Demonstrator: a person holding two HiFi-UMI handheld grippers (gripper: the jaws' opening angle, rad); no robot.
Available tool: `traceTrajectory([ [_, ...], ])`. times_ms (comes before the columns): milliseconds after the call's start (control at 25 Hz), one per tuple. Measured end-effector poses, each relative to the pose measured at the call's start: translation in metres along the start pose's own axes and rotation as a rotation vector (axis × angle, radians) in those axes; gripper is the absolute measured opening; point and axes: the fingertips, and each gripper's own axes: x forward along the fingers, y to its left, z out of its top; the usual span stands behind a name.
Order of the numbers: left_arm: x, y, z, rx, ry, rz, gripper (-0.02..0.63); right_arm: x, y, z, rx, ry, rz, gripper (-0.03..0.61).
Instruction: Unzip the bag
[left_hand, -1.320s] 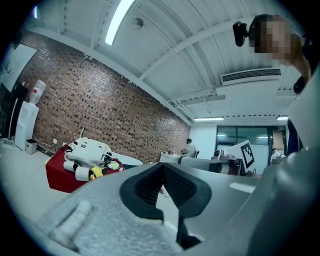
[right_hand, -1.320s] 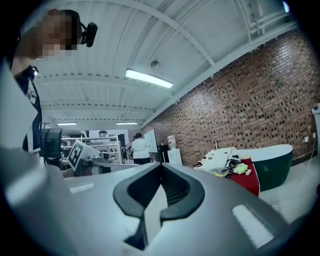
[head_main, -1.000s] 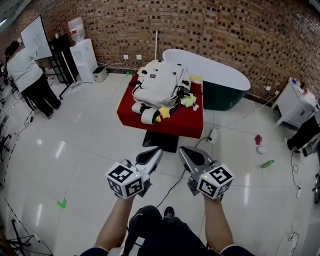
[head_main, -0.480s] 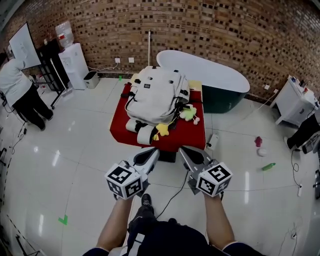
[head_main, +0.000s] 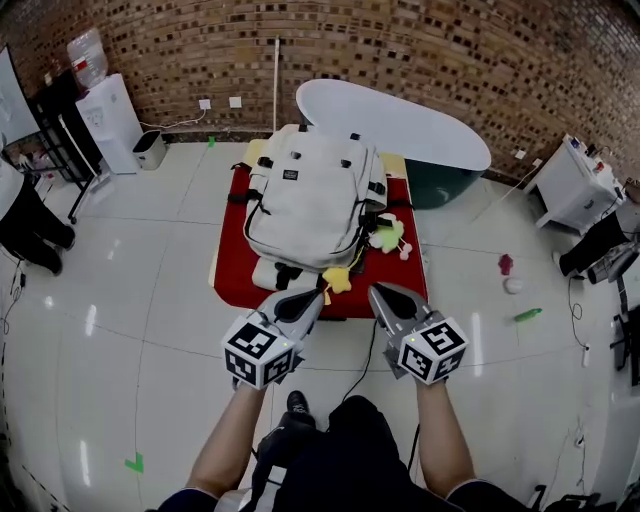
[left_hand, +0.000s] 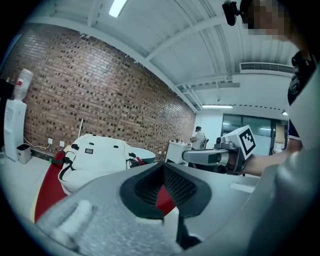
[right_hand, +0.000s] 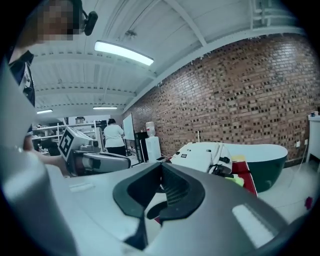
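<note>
grippers side by side: left gripper (head_main: 308, 300) and right gripper (head_main: 386, 296), jaws closed on nothing | beyond their tips, untouched: white fabric backpack (head_main: 312, 195) flat on red-covered table (head_main: 231, 270), long axis running away from the person | left tip judged slightly nearer its near end

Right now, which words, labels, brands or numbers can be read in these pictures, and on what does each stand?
Nothing can be read for certain.
Dark label on the white backpack: too small and blurred to read.
Left gripper and right gripper: only black-and-white square markers, no letters or numbers.
</note>
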Motion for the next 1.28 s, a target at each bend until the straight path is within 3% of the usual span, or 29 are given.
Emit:
traceTrajectory([
  [280,0.046,0.051,-0.020,0.014,0.094,-0.011,0.003,0.037,-0.059,-0.021,0.021,0.077,-0.065,0.004],
  [400,0.070,0.071,-0.031,0.023,0.139,0.013,0.003,0.060,-0.086,-0.032,0.030,0.108,-0.045,0.061],
  [760,0.109,0.110,-0.053,0.038,0.294,0.117,0.003,0.132,-0.152,-0.086,-0.066,0.296,0.018,0.061],
  [880,0.109,0.119,-0.059,0.038,0.323,0.124,0.005,0.149,-0.163,-0.114,-0.105,0.389,0.045,0.068],
  [960,0.110,0.126,-0.064,0.025,0.346,0.117,0.078,0.158,-0.169,-0.126,-0.155,0.439,0.056,0.084],
  [1040,0.110,0.136,-0.068,0.014,0.371,0.119,0.095,0.166,-0.174,-0.133,-0.189,0.475,0.062,0.086],
  [1280,0.110,0.143,-0.080,0.001,0.437,0.091,0.100,0.178,-0.177,-0.146,-0.206,0.541,0.100,0.116],
])
